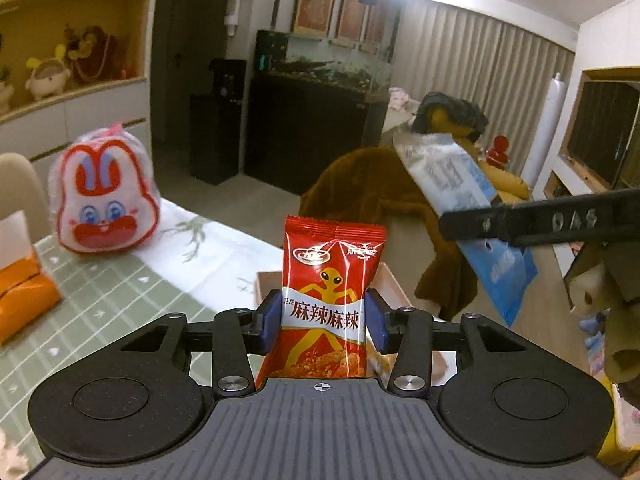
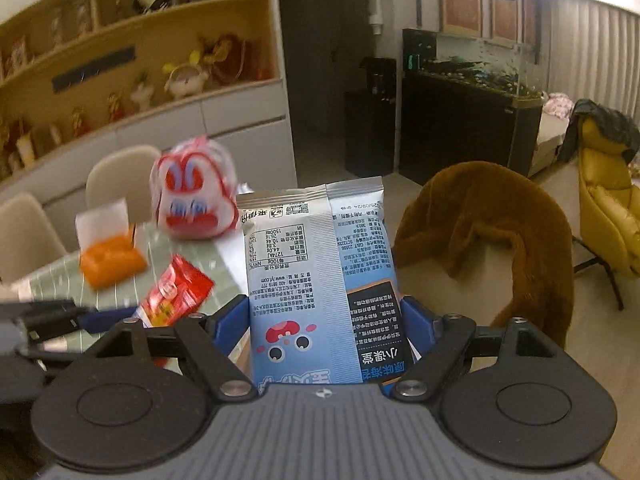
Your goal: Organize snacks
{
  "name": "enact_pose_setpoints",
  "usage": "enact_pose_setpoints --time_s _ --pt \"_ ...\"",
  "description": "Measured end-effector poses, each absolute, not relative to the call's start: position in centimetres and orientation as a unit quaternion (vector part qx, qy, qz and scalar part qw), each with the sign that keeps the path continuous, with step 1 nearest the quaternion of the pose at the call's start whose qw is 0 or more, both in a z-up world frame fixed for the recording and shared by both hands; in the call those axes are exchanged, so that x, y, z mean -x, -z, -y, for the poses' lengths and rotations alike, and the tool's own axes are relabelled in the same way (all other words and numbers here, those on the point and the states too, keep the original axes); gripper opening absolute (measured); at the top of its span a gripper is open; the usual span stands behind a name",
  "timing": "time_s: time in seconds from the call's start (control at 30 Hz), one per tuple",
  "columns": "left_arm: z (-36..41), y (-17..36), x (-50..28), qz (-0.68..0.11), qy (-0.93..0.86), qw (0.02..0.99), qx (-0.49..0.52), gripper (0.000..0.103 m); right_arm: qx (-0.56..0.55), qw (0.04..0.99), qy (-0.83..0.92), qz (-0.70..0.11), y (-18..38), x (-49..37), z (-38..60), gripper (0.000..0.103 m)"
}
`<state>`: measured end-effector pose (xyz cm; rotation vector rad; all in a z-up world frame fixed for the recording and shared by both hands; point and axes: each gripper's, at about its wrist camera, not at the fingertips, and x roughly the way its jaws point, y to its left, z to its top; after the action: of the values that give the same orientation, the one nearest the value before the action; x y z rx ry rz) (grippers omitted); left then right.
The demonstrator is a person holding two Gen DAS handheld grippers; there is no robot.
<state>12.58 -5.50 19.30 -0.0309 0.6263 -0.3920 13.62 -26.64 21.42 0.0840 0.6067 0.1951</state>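
My left gripper is shut on a red snack packet with a yellow figure, held upright above the table edge. Behind it a shallow wooden box rests on the table. My right gripper is shut on a blue and silver snack bag, held upright in the air. In the left wrist view the right gripper's finger and its blue bag show at the right. In the right wrist view the left gripper's finger and the red packet show at the lower left.
A rabbit-shaped bag and an orange tissue pack sit on the green checked tablecloth. A chair draped with a brown fur coat stands beyond the table. A yellow armchair is at the far right.
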Motion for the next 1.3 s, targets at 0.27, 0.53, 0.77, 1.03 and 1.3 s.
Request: enact_pose_setpoints --time_s 0.27,0.53,0.77,1.03,1.3 --pt "7.9 -10.9 -21.6 -0.369 0.180 0.903 0.127 0.052 -0.062 0.916 -0.102 -0.383 -15.0 -21.9 27.1 0.086" --pt "7.1 -8.9 -20.1 -0.379 0.157 0.910 0.064 0.052 -0.184 0.881 -0.111 -0.421 -8.6 -23.1 29.4 0.086" --pt "5.1 -9.8 -15.9 -0.387 0.144 0.910 0.027 0.052 -0.199 0.874 -0.106 -0.431 -6.6 -19.5 27.6 0.086" --pt "1.2 -6.4 -8.9 -0.411 0.139 0.900 0.040 0.052 -0.100 0.915 -0.055 -0.386 -4.8 -8.9 20.7 0.086" --pt "-2.0 -1.4 -1.2 -0.376 0.112 0.919 0.022 0.050 -0.059 0.911 -0.021 -0.407 0.7 -3.1 15.5 0.086"
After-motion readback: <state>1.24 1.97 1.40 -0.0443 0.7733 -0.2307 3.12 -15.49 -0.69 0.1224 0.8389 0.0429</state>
